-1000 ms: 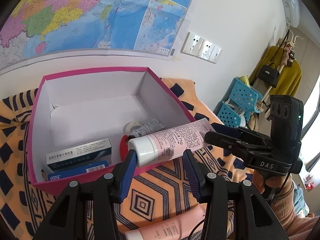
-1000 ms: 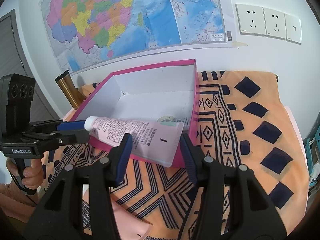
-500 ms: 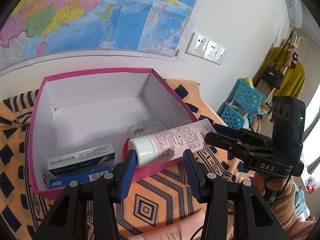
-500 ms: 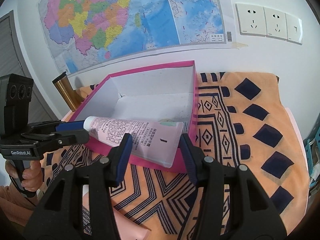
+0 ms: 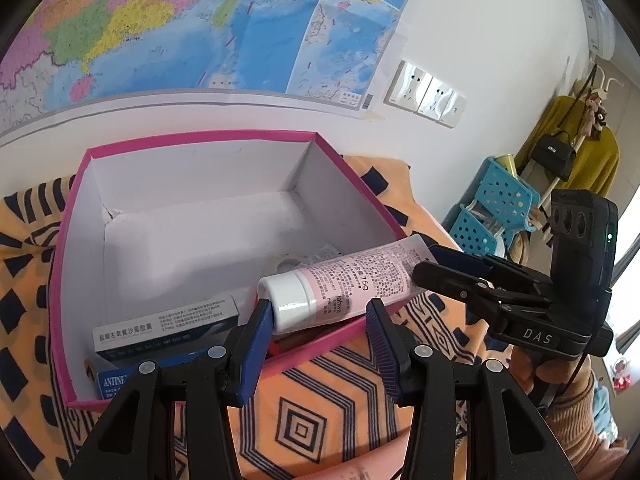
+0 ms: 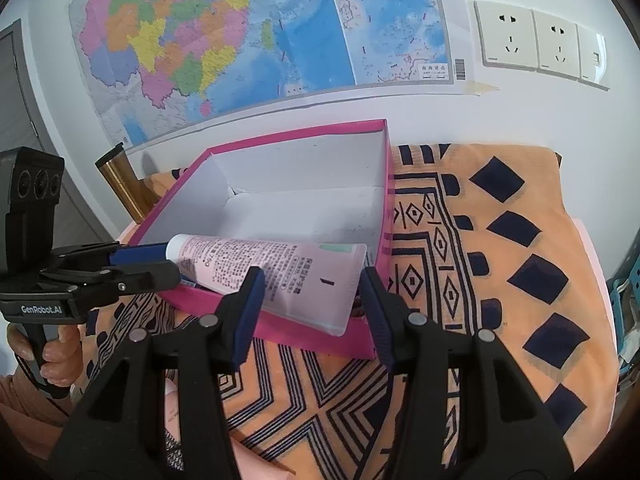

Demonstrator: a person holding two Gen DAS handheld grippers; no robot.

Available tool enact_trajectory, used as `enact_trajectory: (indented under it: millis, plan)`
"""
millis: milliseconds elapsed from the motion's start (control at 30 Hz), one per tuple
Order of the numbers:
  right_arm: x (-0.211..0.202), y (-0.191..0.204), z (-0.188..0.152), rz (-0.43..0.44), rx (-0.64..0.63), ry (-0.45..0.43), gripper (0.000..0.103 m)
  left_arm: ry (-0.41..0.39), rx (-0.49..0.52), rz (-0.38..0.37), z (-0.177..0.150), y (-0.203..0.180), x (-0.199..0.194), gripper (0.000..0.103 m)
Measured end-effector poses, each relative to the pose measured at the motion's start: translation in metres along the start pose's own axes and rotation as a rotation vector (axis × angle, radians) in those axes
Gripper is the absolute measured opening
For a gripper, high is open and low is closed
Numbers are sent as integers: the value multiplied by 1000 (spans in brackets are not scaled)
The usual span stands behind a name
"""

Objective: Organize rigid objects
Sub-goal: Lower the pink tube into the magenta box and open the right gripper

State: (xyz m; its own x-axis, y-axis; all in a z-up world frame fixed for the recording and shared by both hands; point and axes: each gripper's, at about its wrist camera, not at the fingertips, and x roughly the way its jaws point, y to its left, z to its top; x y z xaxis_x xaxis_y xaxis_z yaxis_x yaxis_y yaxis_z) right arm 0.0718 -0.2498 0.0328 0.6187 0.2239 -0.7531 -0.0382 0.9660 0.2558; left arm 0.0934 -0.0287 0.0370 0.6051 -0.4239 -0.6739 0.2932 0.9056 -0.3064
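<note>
A: Where is the pale pink plastic tube (image 5: 352, 284) with the white cap?

B: Frame centre, over the near rim of the pink-edged white cardboard box (image 5: 192, 220). The left gripper (image 5: 320, 340) clamps its cap end.

A: The other end?

B: The right gripper (image 6: 310, 304) clamps its flat crimped end, lower centre.

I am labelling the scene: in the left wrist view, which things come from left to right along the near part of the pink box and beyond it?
Blue ANTINE box → pink tube → right gripper → blue perforated basket.
</note>
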Motion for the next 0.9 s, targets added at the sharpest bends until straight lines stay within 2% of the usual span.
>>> enact_trajectory:
  millis: [900]
  plan:
    - [23,3,7,-31,-43,39,52,52,-52,29,4,20,22,48]
